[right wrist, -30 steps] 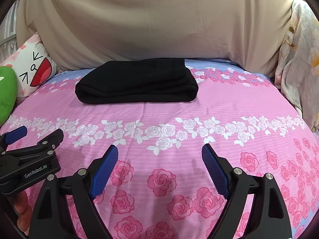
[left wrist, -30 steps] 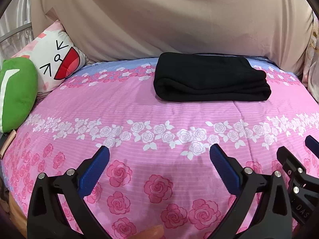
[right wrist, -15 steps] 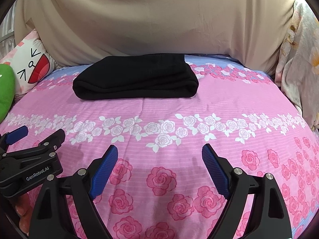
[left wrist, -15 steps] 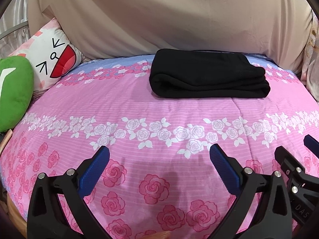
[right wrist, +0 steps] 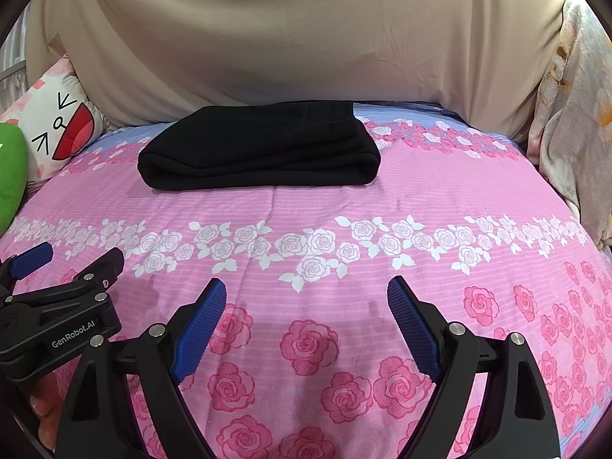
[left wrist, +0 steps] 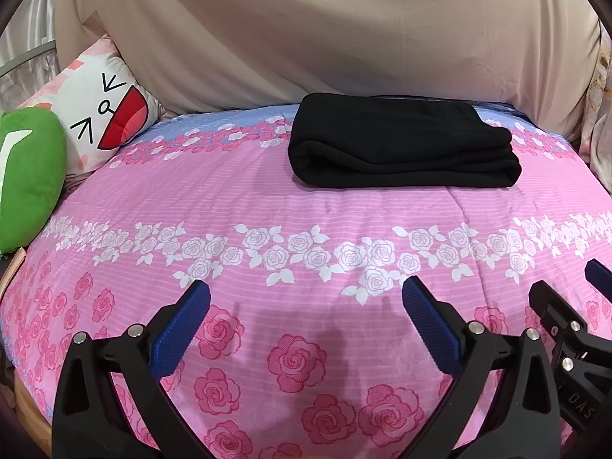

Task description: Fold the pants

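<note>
The black pants [left wrist: 401, 145] [right wrist: 260, 149] lie folded into a thick rectangle at the far side of the pink rose-print bed [left wrist: 306, 210] [right wrist: 306, 206], close to the beige cloth behind. My left gripper [left wrist: 306, 298] stands open over the near part of the bed, nothing between its blue pads, well short of the pants. My right gripper [right wrist: 306, 294] is open too and empty, beside the left one. In the right wrist view the left gripper [right wrist: 65, 264] shows at the lower left; in the left wrist view the right gripper [left wrist: 566, 294] shows at the lower right.
A beige cloth [left wrist: 325, 30] hangs behind the bed. A white cartoon-face pillow [left wrist: 103, 111] and a green cushion [left wrist: 26, 176] sit at the left. A floral fabric [right wrist: 573, 122] hangs at the right edge. A hand [right wrist: 42, 405] shows under the left gripper.
The view drifts slightly: the pants sit a little higher and further left in the left wrist view than a second ago. Both grippers stay open.
</note>
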The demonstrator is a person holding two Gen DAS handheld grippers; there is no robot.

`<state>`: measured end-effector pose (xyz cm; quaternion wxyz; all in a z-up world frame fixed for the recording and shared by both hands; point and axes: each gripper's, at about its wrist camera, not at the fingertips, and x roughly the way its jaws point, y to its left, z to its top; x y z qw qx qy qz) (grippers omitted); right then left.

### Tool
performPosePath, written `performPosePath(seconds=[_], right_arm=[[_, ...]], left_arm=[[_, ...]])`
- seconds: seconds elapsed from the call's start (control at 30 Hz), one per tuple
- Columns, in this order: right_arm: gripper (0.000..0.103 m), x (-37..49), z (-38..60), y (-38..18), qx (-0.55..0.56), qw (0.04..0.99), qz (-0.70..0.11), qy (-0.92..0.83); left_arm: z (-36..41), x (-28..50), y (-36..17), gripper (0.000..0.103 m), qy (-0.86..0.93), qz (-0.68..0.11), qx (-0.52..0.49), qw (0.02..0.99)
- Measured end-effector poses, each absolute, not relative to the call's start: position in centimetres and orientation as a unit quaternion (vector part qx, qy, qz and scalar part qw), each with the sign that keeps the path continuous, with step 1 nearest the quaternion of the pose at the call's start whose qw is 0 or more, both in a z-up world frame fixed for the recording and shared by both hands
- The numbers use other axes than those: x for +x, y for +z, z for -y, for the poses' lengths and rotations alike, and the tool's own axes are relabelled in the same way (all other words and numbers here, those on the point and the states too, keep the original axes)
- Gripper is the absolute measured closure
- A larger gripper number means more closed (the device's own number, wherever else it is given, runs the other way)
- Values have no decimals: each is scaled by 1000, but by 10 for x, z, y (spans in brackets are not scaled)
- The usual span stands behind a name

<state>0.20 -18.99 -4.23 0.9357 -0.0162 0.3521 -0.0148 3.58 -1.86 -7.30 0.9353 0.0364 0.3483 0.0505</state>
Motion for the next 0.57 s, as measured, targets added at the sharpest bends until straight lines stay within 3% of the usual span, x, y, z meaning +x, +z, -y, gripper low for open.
performPosePath(seconds=[0.57], right_arm=[[18,2,192,-43,-17,935,-354,-15]], left_arm=[[10,39,-77,5,44,-361,8,931]])
